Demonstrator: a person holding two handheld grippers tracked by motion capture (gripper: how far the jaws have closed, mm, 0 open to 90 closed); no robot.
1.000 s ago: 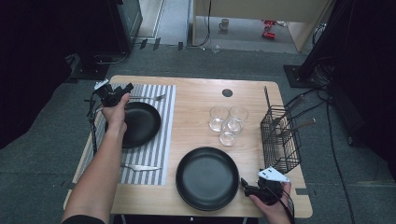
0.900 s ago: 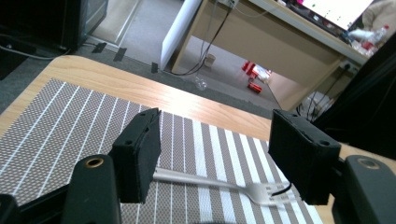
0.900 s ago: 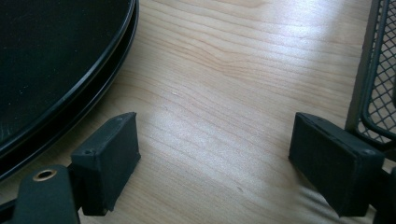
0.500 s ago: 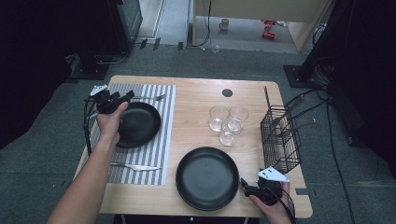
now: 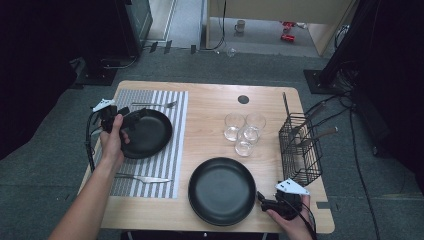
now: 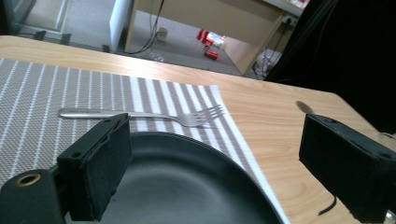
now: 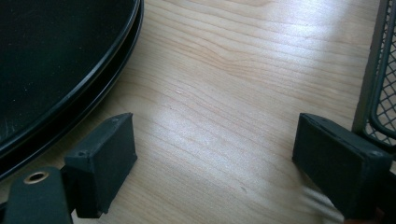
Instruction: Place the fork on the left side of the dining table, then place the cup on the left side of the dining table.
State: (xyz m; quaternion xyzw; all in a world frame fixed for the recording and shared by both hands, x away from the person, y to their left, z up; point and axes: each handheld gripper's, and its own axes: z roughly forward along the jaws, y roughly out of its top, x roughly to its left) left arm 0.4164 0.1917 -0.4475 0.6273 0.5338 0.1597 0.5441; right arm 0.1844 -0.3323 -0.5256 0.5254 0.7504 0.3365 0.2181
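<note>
A small black plate [image 5: 150,134] lies on the striped placemat [image 5: 177,150] at the table's left. My left gripper [image 5: 132,119] hovers at the plate's left rim, jaws pointing right. In the left gripper view the gripper [image 6: 219,158] stands open, its jaws having just been opening; the plate [image 6: 187,191] lies below them and no pad presses on it. A fork [image 6: 140,115] lies beyond the plate. My right gripper [image 5: 262,200] rests at the near right edge beside a large black plate [image 5: 221,190]. It [image 7: 219,163] is open over bare wood, the large plate [image 7: 56,60] at its left.
Three empty glasses [image 5: 245,131] stand together right of centre. A black wire basket [image 5: 300,147] with utensils stands at the right edge. A knife [image 5: 142,178] lies on the placemat's near part. A round cable hole [image 5: 243,99] sits at the back.
My left hand has drawn back from the small plate's far rim toward the near left, and its jaws stand wider. The right hand has not moved.
</note>
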